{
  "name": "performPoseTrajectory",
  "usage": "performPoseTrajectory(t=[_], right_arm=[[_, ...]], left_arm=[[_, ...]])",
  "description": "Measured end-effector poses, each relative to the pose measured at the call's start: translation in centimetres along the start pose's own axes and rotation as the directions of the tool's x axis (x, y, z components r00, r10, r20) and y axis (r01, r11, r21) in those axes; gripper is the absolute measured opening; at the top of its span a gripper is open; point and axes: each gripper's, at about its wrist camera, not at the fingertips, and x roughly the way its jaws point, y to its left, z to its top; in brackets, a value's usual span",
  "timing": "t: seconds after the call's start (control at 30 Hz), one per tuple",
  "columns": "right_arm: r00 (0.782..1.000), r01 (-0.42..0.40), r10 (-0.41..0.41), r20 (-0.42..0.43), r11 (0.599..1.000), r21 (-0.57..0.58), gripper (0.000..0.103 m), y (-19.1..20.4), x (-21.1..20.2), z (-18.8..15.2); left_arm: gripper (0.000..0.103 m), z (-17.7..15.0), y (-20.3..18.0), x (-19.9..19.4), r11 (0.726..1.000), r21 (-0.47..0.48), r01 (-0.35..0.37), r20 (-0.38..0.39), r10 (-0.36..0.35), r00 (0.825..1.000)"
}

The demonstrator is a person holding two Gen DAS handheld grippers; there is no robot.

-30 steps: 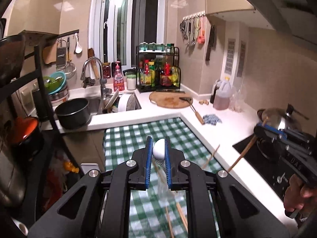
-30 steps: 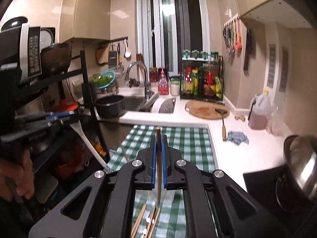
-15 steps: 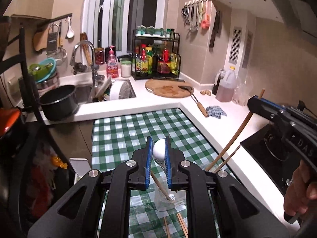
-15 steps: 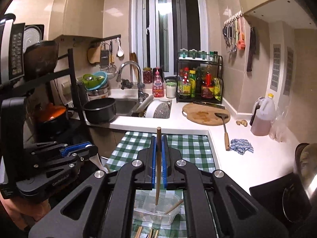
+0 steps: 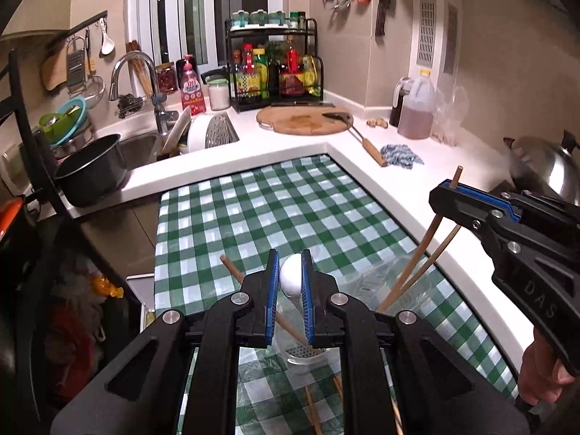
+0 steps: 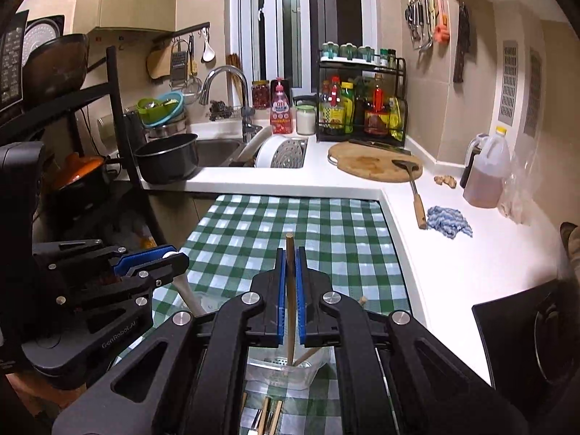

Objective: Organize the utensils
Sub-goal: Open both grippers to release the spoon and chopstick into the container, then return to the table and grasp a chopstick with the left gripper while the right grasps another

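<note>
over the clear container (image 6: 290,369) on the green checked cloth (image 5: 253,217), the left gripper (image 5: 290,290) pinches a white spoon (image 5: 291,279) in its jaws; beside it the right gripper (image 6: 289,286) clamps a wooden chopstick (image 6: 290,253), tip inside the container; beyond, a round cutting board (image 6: 369,163) lies on the counter (image 6: 471,246).

Beige tiled walls (image 6: 427,116) enclosed a white L-shaped counter (image 6: 471,239); a dark window (image 6: 290,18) stood at twelve o'clock.
</note>
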Motion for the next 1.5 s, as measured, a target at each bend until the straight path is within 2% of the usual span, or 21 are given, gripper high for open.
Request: performPoseTrajectory(t=[0.23, 0.3, 0.33, 0.43, 0.5, 0.67, 0.8, 0.93, 1.0, 1.03, 1.1, 1.13, 1.17, 1.33, 1.5], right_arm=[[0.999, 0.008, -0.008, -0.05, 1.0, 0.003, 0.007, -0.1, 1.0, -1.4], [0.998, 0.021, -0.02, -0.065, 1.0, 0.005, 0.013, -0.2, 1.1, -1.5], [0.997, 0.029, -0.029, -0.067, 1.0, 0.004, 0.017, -0.2, 1.0, -1.6], [0.996, 0.051, -0.05, -0.07, 0.999, 0.007, 0.027, -0.5, 0.4, -1.6], [0.994, 0.078, -0.078, -0.07, 0.997, 0.005, 0.028, -0.6, -0.4, -1.4], [0.995, 0.096, -0.096, -0.007, 0.995, 0.004, 0.028, -0.6, -3.9, -1.1], [0.995, 0.079, -0.079, 0.062, 0.997, 0.001, 0.028, 0.0, -7.6, -1.8], [0.992, 0.047, -0.048, 0.118, 0.999, 0.011, 0.028, 0.9, -11.4, -4.8], [0.991, 0.031, -0.033, 0.129, 0.999, 0.018, 0.028, 1.1, -12.6, -6.9], [0.991, 0.023, -0.026, 0.128, 1.0, 0.021, 0.025, 1.1, -13.0, -7.9], [0.993, -0.008, 0.002, 0.116, 0.999, 0.047, 0.012, 1.0, -13.5, -10.6], [0.995, -0.031, 0.023, 0.099, 0.996, 0.078, 0.004, 0.7, -13.4, -12.3], [0.996, -0.044, 0.035, 0.084, 0.994, 0.103, 0.004, 0.6, -13.4, -13.6], [0.998, -0.046, 0.053, -0.035, 0.984, 0.173, 0.003, 0.1, -12.0, -21.1], [0.989, -0.067, 0.092, -0.113, 0.976, 0.208, 0.004, 0.2, -10.8, -26.1]], left_arm=[[0.012, -0.7, 0.3, 1.1, 1.0, -0.012, 0.006, -0.031, -0.007, 0.999], [0.019, -0.6, 0.4, 0.7, 1.0, -0.017, 0.002, -0.017, -0.003, 1.0], [0.027, -0.5, 0.5, 0.4, 1.0, -0.022, 0.004, -0.006, -0.004, 1.0], [0.027, -0.1, 0.8, -1.2, 0.999, -0.036, 0.017, 0.04, -0.016, 0.999], [0.027, 0.2, 0.9, -2.4, 0.999, -0.046, 0.018, 0.072, -0.015, 0.997], [0.027, 0.3, 0.7, -5.5, 0.999, -0.045, 0.017, 0.138, -0.011, 0.99], [0.027, -0.5, 0.2, -7.8, 0.999, -0.04, 0.011, 0.176, -0.003, 0.984], [0.027, -3.1, -0.8, -10.1, 1.0, -0.011, 0.008, 0.223, -0.006, 0.975], [0.027, -5.2, -1.5, -10.6, 1.0, 0.02, -0.007, 0.222, 0.003, 0.975], [0.027, -6.2, -1.8, -10.7, 0.999, 0.03, -0.012, 0.219, 0.005, 0.976], [0.025, -8.5, -2.3, -10.8, 0.999, 0.044, -0.018, 0.212, 0.008, 0.977], [0.018, -9.5, -2.6, -10.8, 0.999, 0.046, -0.018, 0.205, 0.008, 0.979], [0.016, -10.5, -2.8, -10.8, 0.999, 0.044, -0.015, 0.196, 0.007, 0.981], [0.012, -16.9, -3.5, -11.4, 1.0, -0.025, 0.006, 0.148, -0.003, 0.989], [0.012, -22.8, -3.6, -12.4, 0.985, -0.167, 0.033, 0.091, -0.018, 0.996]])
